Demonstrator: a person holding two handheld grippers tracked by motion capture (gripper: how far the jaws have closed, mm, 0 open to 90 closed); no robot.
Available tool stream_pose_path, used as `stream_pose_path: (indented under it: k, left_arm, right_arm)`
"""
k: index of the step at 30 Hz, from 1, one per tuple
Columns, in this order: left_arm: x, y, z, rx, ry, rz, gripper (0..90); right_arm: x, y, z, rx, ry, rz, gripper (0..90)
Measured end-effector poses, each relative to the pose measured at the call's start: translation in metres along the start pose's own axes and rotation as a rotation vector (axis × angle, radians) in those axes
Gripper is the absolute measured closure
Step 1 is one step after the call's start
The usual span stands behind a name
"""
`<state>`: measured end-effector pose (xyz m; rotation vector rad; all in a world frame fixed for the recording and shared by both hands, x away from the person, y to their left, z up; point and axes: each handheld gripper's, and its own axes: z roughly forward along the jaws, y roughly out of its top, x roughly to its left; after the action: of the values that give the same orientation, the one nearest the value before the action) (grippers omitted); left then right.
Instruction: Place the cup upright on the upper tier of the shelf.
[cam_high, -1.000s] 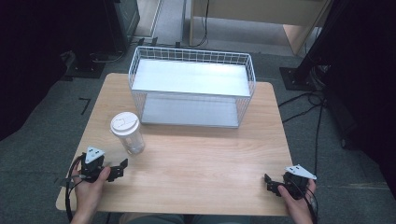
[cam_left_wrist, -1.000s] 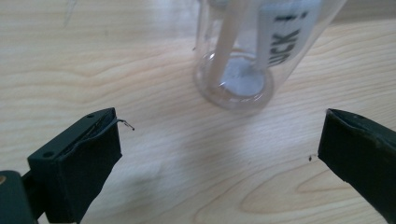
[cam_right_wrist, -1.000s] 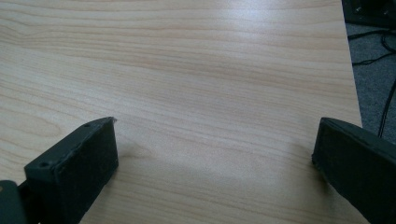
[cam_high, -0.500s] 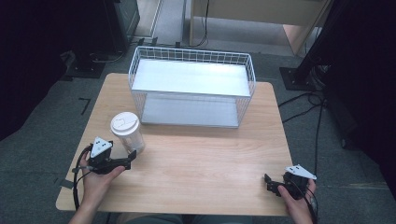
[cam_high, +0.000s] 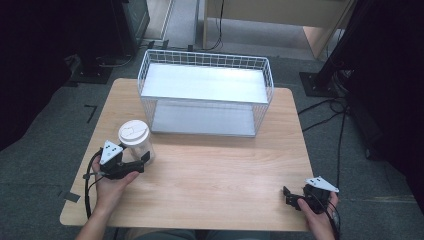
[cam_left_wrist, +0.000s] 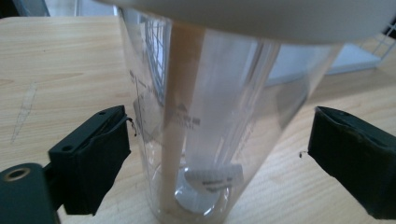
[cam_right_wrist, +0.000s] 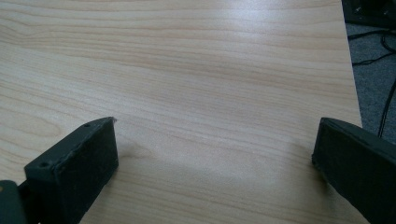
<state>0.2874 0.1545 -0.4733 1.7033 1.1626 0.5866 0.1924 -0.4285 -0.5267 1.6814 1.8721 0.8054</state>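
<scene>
Cup: a clear plastic cup (cam_high: 136, 144) with a white lid stands in the left half of the high view, on the wooden counter (cam_high: 210, 175), in front of the left corner of the wire basket (cam_high: 205, 90).
Left tongs: the left tongs (cam_high: 142, 159) reach around the low part of the cup (cam_left_wrist: 210, 140). The jaws have just been closing, with the cup between them. In the left gripper view there is a small gap on each side, so the pads do not squeeze it yet.
Right tongs: the right tongs (cam_high: 290, 197) rest at the lower right of the high view, spread wide over bare wood (cam_right_wrist: 210, 93) and holding nothing.
Step now: getting a hold on the cup, I think.
How to do it well: keep the cup in the middle of the two jaws – the left one looks a bit nearer. Close slowly and gently, because thin plastic can bend or pop out. Keep the tongs level so the cup does not tip.
Which way the cup points: it stands straight up – lid on top, small bottom on the counter. Its long line runs up and down.
Inside the cup: it looks empty.
</scene>
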Motion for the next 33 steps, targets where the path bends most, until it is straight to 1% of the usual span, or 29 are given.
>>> stream_pose_path:
  k: [1,3,5,8,10,12,15,19,23,28,33]
  left_arm:
    - [0.0,0.001,0.001,-0.005,0.007,0.003,6.7]
    - [0.0,0.002,0.002,-0.019,0.008,0.0,7.1]
    - [-0.001,0.005,0.003,-0.035,0.014,0.005,7.3]
    - [-0.002,0.007,0.004,-0.057,0.021,0.006,9.0]
    - [-0.003,0.008,0.005,-0.072,0.032,0.004,12.0]
    - [-0.003,0.008,0.007,-0.088,0.028,-0.009,13.2]
    - [-0.002,0.008,0.009,-0.1,0.026,-0.014,13.5]
    - [-0.002,0.008,0.01,-0.107,0.032,0.001,13.9]
    - [-0.004,0.009,0.01,-0.114,0.047,0.021,15.2]
    - [-0.004,0.012,0.01,-0.113,0.026,0.017,16.1]
    - [-0.007,0.013,0.009,-0.137,0.019,0.022,16.4]
  right_arm:
    - [0.0,0.0,0.0,-0.001,-0.001,0.0,0.0]
    - [0.0,0.0,0.0,-0.001,-0.001,0.0,0.1]
    - [0.0,0.0,0.0,-0.001,-0.001,0.0,0.1]
    - [0.0,0.0,0.0,-0.001,-0.001,0.0,0.1]
    - [0.0,0.0,0.0,-0.001,-0.001,0.0,0.1]
    - [0.0,0.0,0.0,0.0,0.0,0.0,0.1]
    - [0.0,0.0,0.0,0.0,0.0,0.0,0.1]
    - [0.0,0.0,0.0,-0.001,-0.001,0.001,0.1]
    - [0.0,0.0,0.0,0.0,0.001,0.0,0.0]
    - [0.0,0.0,0.0,0.0,0.001,0.0,0.0]
    - [0.0,0.0,0.0,0.0,0.001,0.0,0.0]
